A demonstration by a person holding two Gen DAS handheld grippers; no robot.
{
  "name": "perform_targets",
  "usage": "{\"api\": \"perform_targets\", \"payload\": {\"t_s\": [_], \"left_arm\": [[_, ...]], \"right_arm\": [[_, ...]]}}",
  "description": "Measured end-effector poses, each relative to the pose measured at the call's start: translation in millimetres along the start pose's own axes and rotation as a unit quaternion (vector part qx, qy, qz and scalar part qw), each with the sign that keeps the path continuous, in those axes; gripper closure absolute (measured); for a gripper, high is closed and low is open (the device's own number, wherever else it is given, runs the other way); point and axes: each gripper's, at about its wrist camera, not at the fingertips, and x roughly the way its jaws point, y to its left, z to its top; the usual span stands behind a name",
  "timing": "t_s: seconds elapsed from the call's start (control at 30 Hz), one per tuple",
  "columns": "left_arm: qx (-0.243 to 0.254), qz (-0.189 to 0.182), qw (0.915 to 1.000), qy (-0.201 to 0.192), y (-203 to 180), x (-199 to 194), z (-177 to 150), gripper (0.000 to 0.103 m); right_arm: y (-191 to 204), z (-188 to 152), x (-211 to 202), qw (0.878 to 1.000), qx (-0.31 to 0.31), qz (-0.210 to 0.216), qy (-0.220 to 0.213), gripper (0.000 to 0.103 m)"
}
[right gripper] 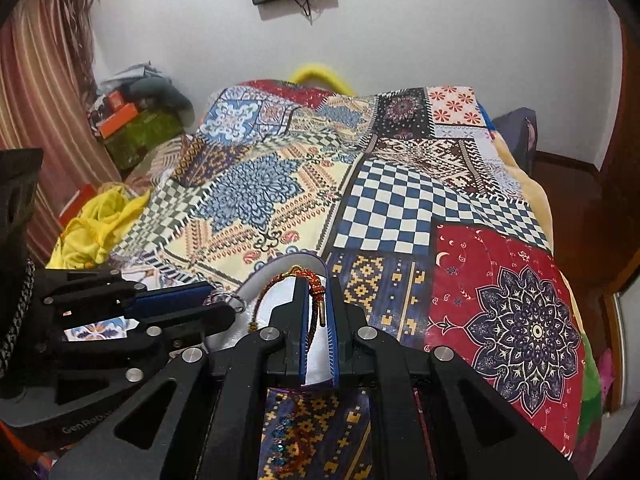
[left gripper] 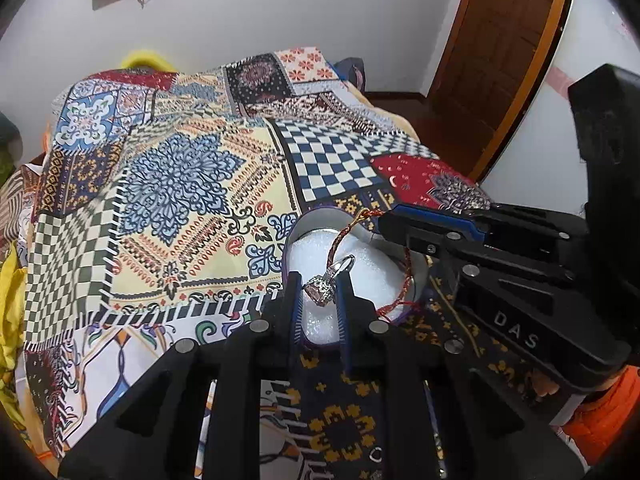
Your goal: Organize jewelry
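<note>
Both pieces hang over the round purple foam-lined box on the bed, seemingly not yet dropped: the left tool pinches shut on the silver pink-stoned ring, the right tool on the red-and-gold braided thread bracelet.

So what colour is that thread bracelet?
Red and gold braided thread bracelet, clearest in the right wrist view.

We see box on bedspread, near its front edge. Ring over box padding, between left gripper pads. Bracelet draped across box, right gripper pinching it over far rim.
</note>
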Motion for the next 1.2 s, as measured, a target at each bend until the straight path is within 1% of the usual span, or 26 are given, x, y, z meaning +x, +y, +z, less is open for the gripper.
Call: {"api": "perform_targets", "payload": {"t_s": [0.13,0.4,0.63,0.77,0.9,1.07,1.13,1.2], "left_arm": [[-0.001,0.000,0.9999,0.012,0.0,8.1,0.1,0.088],[0.001,-0.006,0.9999,0.014,-1.8,5.8,0.9,0.088],[0.001,-0.005,1.0000,0.004,-1.8,-10.2,0.5,0.088],[0.001,0.000,1.0000,-0.009,-1.4,-26.1,0.2,0.086],[-0.005,0.002,0.9998,-0.020,-0.4,-42.1,-0.7,0.080],[-0.009,0.005,0.9996,-0.028,-1.3,-63.1,-6.4,0.073],[-0.009,0.005,0.9994,-0.032,-3.0,-71.8,-10.4,0.070],[-0.006,0.005,0.9993,-0.036,-6.5,-81.2,-16.1,0.067]], "right_arm": [[-1.2,-0.9,3.5,1.000,-0.004,-0.001,0.011,0.096],[3.4,-2.6,7.7,0.999,-0.024,-0.003,0.032,0.095],[4.5,-3.1,0.2,0.999,-0.022,0.000,0.038,0.095],[6.4,-1.1,-10.1,0.999,-0.023,-0.003,0.032,0.095],[7.9,0.5,-21.3,0.999,-0.022,-0.005,0.027,0.089],[12.9,-1.5,-46.0,1.000,-0.023,-0.011,0.007,0.082],[15.3,-3.8,-58.1,1.000,-0.022,-0.012,-0.003,0.073],[18.7,-7.0,-69.4,1.000,-0.023,-0.016,-0.014,0.067]]}}
